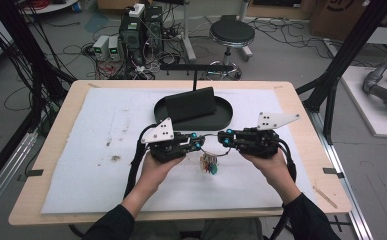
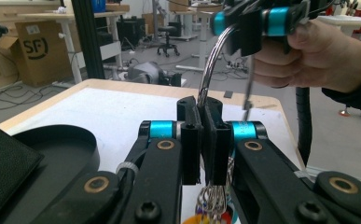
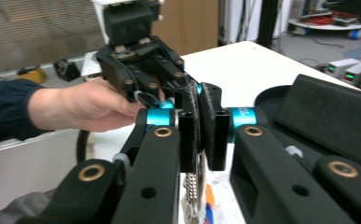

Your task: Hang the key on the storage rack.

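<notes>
Claws meet over the middle of the tabletop (image 1: 106, 185), tip to tip, each in one of the person's hands. Between them runs a thin metal ring (image 1: 215, 153), and from it hangs a small bunch of keyrings and bright tags (image 1: 209, 163), just below and between the two sets of tips, right above the white mat (image 1: 81, 165).

Left claw (image 1: 197, 141) is closed: in the left gripper view its two black jaws stand pressed together on the silver ring (image 2: 211, 70), which rises from between them and curves up toward the right claw (image 2: 248, 21) above. Below the jaws in that view the smaller rings and a coloured tag (image 2: 213, 205) dangle.

Right claw (image 1: 226, 138) is closed as well, or very nearly: in the right gripper view its jaws (image 3: 201, 130) stand close together with only a narrow slit, and a short ball chain (image 3: 193, 191) with coloured tags hangs down from between them. What exactly the pads pinch there I cannot tell, though the ring's far end appears to run into them. Beyond its tips that view shows the left claw (image 3: 157, 95) and the left hand (image 3: 85, 107) facing it, touching or nearly so.

Behind both claws, on the far side from the person, lies a dark oval tray (image 1: 221, 117) with a black pouch (image 1: 191, 104) standing in it. In the right gripper view the tray and pouch sit to the right of the jaws; in the left gripper view, to the left.
</notes>
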{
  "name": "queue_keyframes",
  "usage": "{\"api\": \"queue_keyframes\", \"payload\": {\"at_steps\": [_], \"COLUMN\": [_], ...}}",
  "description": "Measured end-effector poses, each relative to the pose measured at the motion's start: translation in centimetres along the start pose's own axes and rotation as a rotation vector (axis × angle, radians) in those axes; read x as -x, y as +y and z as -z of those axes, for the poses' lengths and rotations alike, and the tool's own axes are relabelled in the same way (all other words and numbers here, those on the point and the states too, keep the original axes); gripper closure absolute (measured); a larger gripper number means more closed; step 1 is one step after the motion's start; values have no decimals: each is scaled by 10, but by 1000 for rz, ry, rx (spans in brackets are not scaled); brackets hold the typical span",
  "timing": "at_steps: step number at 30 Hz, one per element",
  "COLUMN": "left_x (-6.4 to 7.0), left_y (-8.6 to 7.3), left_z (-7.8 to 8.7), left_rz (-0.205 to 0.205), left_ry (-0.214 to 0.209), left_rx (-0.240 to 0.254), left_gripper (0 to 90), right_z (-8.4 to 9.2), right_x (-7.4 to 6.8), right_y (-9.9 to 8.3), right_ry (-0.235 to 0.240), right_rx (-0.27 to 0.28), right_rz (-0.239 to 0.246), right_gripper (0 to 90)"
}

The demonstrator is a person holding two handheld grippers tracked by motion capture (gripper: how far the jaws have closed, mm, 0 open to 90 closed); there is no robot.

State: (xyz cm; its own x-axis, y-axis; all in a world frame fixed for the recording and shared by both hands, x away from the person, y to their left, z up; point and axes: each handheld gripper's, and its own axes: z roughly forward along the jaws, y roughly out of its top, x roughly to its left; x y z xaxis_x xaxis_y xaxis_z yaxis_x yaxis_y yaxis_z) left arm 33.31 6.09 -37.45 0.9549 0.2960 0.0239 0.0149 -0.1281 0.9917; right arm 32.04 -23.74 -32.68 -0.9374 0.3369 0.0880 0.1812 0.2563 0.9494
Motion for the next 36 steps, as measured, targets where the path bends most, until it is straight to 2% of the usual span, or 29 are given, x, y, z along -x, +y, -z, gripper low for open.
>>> {"api": "queue_keyframes", "payload": {"at_steps": [4,8,14,17,23,27,30,36], "left_x": [-2,-6,-14,-20,-32,-39,-44,-57], "left_y": [2,5,13,16,24,29,32,37], "left_z": [4,11,25,33,52,62,67,72], "left_rz": [3,-6,-33,-36,-52,-59,-65,-78], "left_ry": [14,40,97,134,202,242,266,315], "left_rx": [22,34,38,49,54,65,69,87], "left_gripper": [866,866,867,867,866,867,866,867], "right_z": [2,7,19,26,42,49,53,57], "right_x": [3,8,19,24,35,40,42,45], "right_y": [-2,-4,-14,-20,-31,-37,-40,-43], "right_ry": [-36,-89,-167,-209,-309,-347,-369,-386], "right_rx": [7,17,34,49,75,78,86,85], "right_rz": [-11,-24,-39,-54,-73,-95,-95,-114], "right_gripper": [752,614,414,383,377,377,377,377]}}
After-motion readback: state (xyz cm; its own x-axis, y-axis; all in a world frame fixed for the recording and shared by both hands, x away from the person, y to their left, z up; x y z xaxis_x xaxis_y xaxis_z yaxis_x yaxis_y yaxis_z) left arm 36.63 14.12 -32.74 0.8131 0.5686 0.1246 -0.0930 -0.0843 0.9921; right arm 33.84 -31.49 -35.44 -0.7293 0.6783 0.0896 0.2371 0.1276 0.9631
